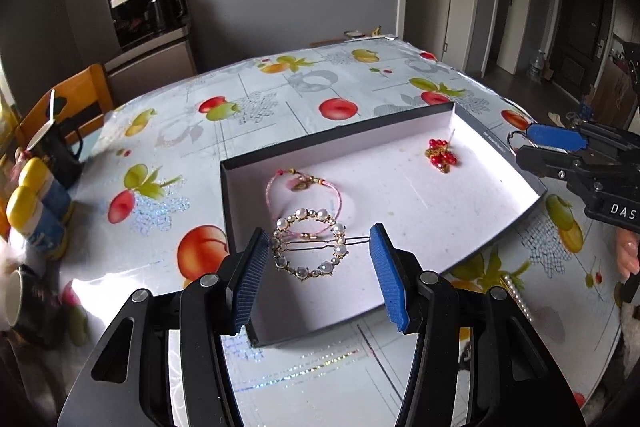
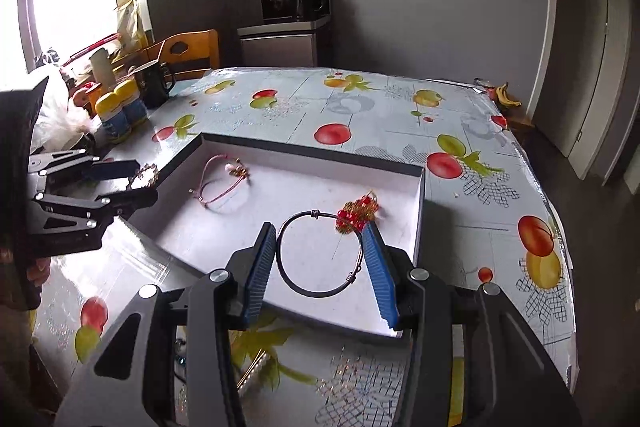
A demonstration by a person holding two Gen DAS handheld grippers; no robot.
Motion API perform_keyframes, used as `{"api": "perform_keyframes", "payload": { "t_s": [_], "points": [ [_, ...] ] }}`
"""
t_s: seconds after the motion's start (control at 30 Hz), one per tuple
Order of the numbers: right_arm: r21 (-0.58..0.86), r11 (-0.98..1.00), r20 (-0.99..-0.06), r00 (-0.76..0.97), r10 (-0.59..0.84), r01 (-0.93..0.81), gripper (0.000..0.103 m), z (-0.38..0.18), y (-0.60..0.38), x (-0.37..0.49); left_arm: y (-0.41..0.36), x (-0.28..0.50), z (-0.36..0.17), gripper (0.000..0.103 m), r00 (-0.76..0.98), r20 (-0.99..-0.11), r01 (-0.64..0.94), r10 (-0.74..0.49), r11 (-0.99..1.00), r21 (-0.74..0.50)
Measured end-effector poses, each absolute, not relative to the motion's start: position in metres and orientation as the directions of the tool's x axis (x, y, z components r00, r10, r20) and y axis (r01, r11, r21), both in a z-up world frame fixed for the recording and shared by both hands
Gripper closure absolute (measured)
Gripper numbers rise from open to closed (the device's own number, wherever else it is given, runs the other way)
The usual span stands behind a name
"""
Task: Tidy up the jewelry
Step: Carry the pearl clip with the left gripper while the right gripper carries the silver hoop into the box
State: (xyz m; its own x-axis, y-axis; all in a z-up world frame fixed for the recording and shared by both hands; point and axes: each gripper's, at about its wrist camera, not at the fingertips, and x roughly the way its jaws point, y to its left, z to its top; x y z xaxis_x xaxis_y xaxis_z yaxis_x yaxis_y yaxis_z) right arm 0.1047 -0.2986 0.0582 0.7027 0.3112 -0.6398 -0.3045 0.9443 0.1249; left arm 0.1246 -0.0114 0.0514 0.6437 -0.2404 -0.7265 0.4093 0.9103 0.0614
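Fruit-print table (image 1: 280,99) with shallow box (image 1: 472,115). Mid-frame: left gripper (image 1: 320,267) pinching light, stiff pearl hair clip (image 1: 308,247) by ring and pin. Right gripper (image 2: 322,267) squeezing thin, springy black bangle (image 2: 320,255); easily bent.

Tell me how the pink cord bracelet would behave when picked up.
Probably floppy: the pink cord bracelet lies in a loose, uneven loop on the box floor. Likely light, being thin cord with one small charm. Pinched anywhere, it should dangle.
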Motion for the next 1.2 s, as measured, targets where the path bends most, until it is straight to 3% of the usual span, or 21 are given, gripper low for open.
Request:
{"api": "perform_keyframes", "payload": {
  "t_s": [0.2,0.37,0.67,1.2],
  "points": [
    [0.147,0.958,-0.643,0.712,0.281,-0.246,0.058,0.050,-0.306,0.135,-0.010,0.143,0.039,0.048,0.626,-0.740,0.382,-0.246,0.924,0.016],
    [0.134,0.960,-0.676,0.685,0.271,-0.247,0.058,0.031,-0.305,0.137,-0.014,0.143,0.024,0.048,0.613,-0.756,0.403,-0.229,0.914,0.050],
    [0.092,0.944,-0.736,0.617,0.278,-0.316,0.058,0.006,-0.286,0.135,-0.012,0.146,0.010,0.048,0.557,-0.793,0.421,-0.247,0.907,0.013],
    [0.100,0.940,-0.753,0.593,0.286,-0.326,0.058,-0.004,-0.283,0.138,-0.010,0.150,0.002,0.048,0.496,-0.811,0.440,-0.310,0.895,-0.073]
  ]
}}
